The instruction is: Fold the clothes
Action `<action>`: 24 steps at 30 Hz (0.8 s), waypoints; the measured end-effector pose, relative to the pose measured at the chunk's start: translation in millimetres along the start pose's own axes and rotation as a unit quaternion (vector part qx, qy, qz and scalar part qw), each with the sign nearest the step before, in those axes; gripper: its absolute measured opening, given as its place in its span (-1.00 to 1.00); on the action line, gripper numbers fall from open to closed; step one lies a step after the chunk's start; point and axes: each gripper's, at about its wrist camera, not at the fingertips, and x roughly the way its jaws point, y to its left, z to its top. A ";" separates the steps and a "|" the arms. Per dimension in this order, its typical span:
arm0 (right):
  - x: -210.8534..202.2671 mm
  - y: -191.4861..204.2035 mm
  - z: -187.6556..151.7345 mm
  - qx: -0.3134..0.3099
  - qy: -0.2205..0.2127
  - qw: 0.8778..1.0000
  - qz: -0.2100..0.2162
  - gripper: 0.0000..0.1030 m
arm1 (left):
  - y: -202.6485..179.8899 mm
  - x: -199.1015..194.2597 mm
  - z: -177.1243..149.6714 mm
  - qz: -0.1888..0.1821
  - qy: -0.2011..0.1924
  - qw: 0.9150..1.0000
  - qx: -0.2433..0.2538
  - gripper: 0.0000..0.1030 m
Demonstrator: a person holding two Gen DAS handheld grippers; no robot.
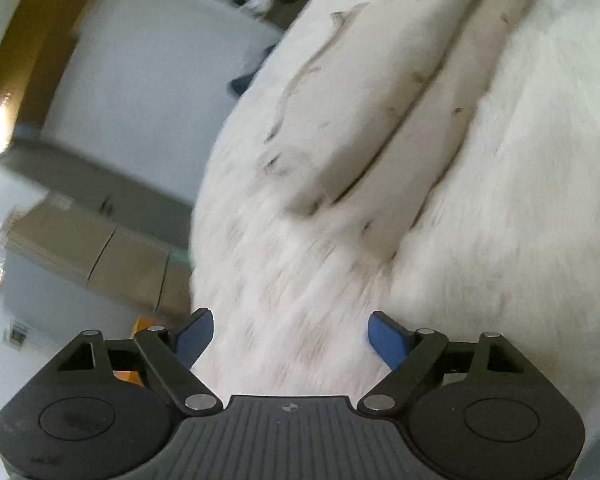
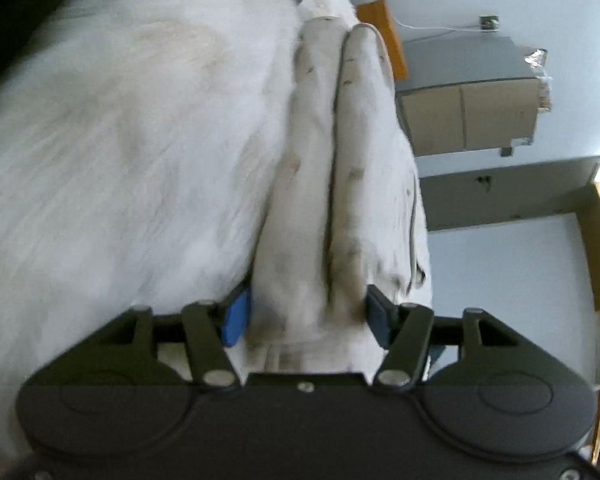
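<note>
Here a white fleecy surface [image 1: 500, 200] fills most of both views, blurred. On it lies a pale garment [image 1: 364, 92] folded into two long bands side by side. The left gripper [image 1: 290, 334] hangs above the fleece short of the garment's end, jaws wide apart, nothing between them. The right gripper [image 2: 306, 314] straddles the garment's near end; whether its blue pads [image 2: 236, 318] press it, I cannot tell.
</note>
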 end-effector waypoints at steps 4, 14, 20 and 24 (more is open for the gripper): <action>-75.4 -24.1 -35.6 0.159 0.006 0.986 0.042 0.57 | 36.5 -59.8 0.6 -0.023 0.009 0.979 -0.202 0.86; -166.4 -152.8 -72.8 0.608 -0.075 0.769 0.180 1.00 | 27.8 -165.3 70.8 -0.122 0.039 0.827 -0.547 1.00; -193.4 -170.9 -69.9 0.648 -0.030 0.735 0.197 1.00 | 6.7 -230.9 131.9 -0.104 0.097 0.806 -0.575 1.00; -195.0 -157.5 -68.5 0.662 -0.001 0.720 0.209 1.00 | -15.1 -262.3 153.4 -0.087 0.145 0.795 -0.582 1.00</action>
